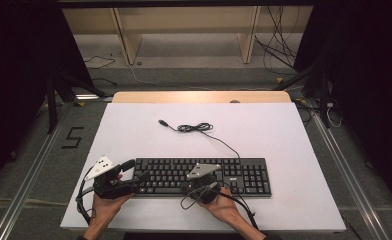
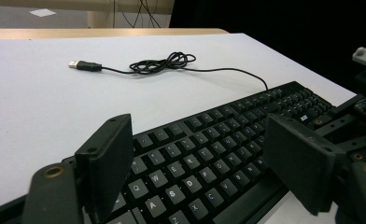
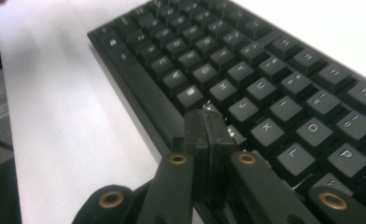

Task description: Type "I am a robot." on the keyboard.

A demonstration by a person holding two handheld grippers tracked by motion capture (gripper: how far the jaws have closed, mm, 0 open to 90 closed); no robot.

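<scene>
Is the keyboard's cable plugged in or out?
Out. The USB plug lies free on the white table, cable bundled beside it.
</scene>
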